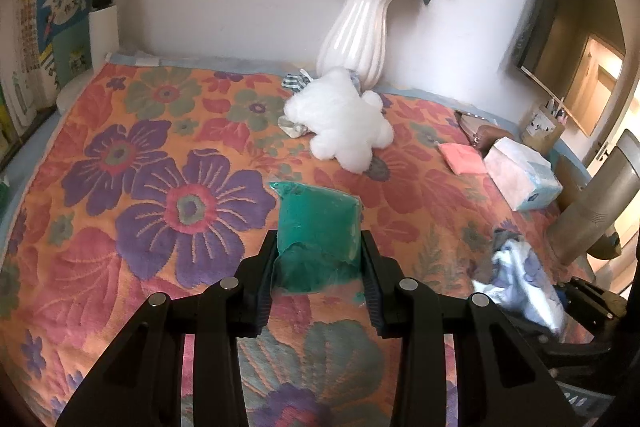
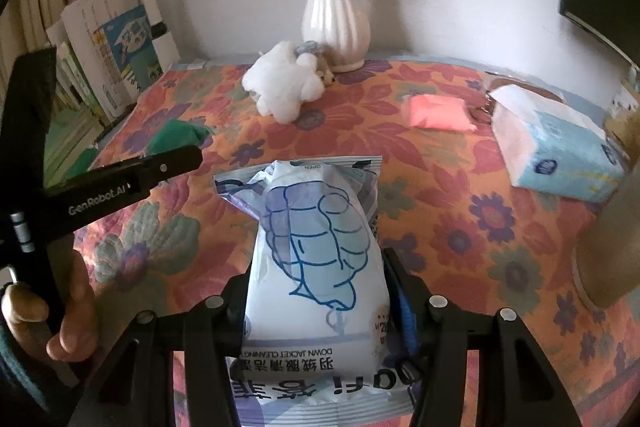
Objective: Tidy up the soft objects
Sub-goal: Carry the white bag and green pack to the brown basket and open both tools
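Though its base hides between them, left gripper [image 1: 318,259] clamping green pouch [image 1: 316,227]; right gripper [image 2: 318,291] squeezing wipes pack [image 2: 320,267].

Glossy ribbed ceramic vase [image 1: 354,35]; fluffy white stuffing [image 1: 340,119]; woven, textured floral cloth [image 1: 160,147]; shiny, crinkled plastic wipes packet [image 2: 320,251]; green pouch [image 1: 316,231] in clear film; matt black claw [image 1: 318,259].

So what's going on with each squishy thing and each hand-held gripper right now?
Left hand-held gripper: shut on the green pouch.
Green pouch: pinched, sticking up.
Right hand-held gripper: shut on the wipes pack.
Wipes pack: squeezed between the fingers.
White stuffing: loose on the floral cloth, by the vase.
Pink pouch: lying flat.
Tissue pack: lying on the cloth.
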A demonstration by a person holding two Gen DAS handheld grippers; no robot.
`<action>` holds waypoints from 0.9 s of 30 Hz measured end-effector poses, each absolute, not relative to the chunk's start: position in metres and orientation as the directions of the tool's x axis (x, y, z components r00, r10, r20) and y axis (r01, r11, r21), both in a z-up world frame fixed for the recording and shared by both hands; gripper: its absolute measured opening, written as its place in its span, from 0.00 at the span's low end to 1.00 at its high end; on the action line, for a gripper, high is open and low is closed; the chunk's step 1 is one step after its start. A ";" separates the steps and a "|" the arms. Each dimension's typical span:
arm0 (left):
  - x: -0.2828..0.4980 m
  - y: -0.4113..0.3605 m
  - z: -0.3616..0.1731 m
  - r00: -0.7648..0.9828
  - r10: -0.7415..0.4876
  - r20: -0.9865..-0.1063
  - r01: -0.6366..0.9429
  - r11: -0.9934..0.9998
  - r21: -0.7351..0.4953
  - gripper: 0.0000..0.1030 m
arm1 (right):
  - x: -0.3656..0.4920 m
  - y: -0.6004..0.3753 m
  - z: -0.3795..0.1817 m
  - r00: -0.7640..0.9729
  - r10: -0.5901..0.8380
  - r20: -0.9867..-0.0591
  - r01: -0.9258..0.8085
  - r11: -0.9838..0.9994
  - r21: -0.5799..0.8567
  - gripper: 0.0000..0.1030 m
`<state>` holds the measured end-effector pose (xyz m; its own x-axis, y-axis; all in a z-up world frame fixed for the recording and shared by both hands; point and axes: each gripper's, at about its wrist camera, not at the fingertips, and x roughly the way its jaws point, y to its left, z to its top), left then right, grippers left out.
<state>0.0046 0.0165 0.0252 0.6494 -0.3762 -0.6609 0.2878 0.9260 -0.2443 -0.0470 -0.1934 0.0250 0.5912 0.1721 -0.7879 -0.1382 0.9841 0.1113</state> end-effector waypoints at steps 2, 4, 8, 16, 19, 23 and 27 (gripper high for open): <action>0.002 0.015 0.027 0.634 -0.401 -0.662 0.306 0.915 -0.261 0.34 | -0.054 -0.201 0.030 0.597 0.177 -0.782 -0.131 0.984 0.123 0.52; -0.003 0.015 0.029 0.619 -0.436 -0.654 0.322 0.900 -0.294 0.34 | -0.061 -0.206 0.035 0.605 0.164 -0.779 -0.121 0.986 0.114 0.52; -0.022 0.002 0.034 0.596 -0.486 -0.639 0.363 0.873 -0.325 0.34 | -0.074 -0.220 0.042 0.609 0.154 -0.778 -0.093 0.988 0.123 0.52; -0.051 -0.038 0.048 0.578 -0.514 -0.633 0.452 0.848 -0.277 0.34 | -0.095 -0.249 0.059 0.621 0.165 -0.766 -0.031 0.982 0.186 0.52; -0.060 -0.051 0.054 0.574 -0.526 -0.628 0.481 0.837 -0.261 0.34 | -0.105 -0.258 0.068 0.630 0.157 -0.761 -0.015 0.982 0.191 0.52; -0.072 -0.067 0.062 0.563 -0.546 -0.620 0.523 0.817 -0.243 0.34 | -0.118 -0.274 0.079 0.630 0.154 -0.761 0.006 0.979 0.204 0.52; -0.086 -0.086 0.070 0.554 -0.563 -0.613 0.568 0.794 -0.215 0.34 | -0.131 -0.290 0.088 0.637 0.148 -0.757 0.027 0.977 0.213 0.52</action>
